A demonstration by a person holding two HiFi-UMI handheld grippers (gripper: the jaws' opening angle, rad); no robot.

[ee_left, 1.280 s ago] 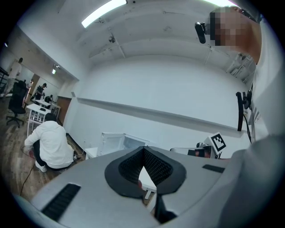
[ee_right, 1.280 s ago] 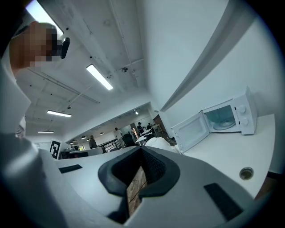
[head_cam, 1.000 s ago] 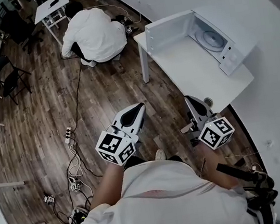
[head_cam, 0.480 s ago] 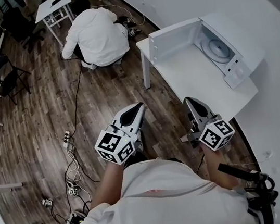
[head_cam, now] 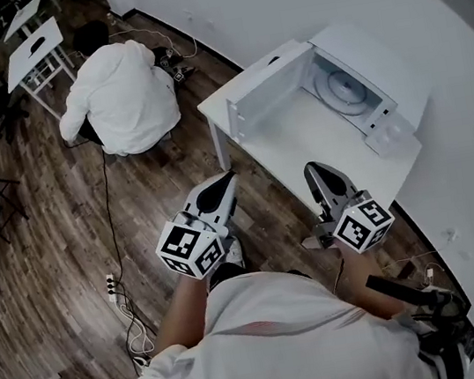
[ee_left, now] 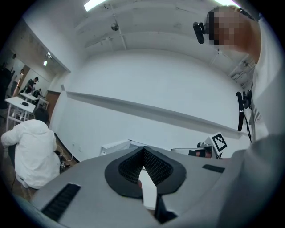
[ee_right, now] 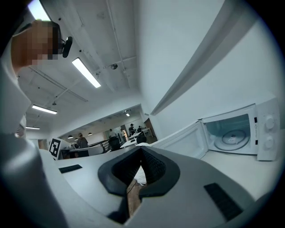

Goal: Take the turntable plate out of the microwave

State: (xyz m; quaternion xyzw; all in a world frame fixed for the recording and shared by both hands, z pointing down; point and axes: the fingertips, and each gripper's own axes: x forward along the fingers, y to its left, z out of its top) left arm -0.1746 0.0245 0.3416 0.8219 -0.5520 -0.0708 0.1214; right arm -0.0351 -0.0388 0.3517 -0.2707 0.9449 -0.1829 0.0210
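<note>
A white microwave (head_cam: 372, 82) stands on a white table (head_cam: 318, 140) by the wall, its door (head_cam: 262, 91) swung wide open. The round glass turntable plate (head_cam: 341, 87) lies flat inside the cavity; the right gripper view shows the plate (ee_right: 230, 138) too. My left gripper (head_cam: 227, 179) is shut and empty, held over the floor short of the table's near edge. My right gripper (head_cam: 312, 169) is shut and empty as well, its tips just over the table's near edge, far from the microwave.
A person in a white top (head_cam: 120, 96) crouches on the wooden floor left of the table. Cables and a power strip (head_cam: 111, 286) lie on the floor at the lower left. Small white desks (head_cam: 32, 51) and chairs stand at the far left.
Both grippers and the view have moved toward the table and microwave, which now sit closer and more central. The jaws stayed shut.
</note>
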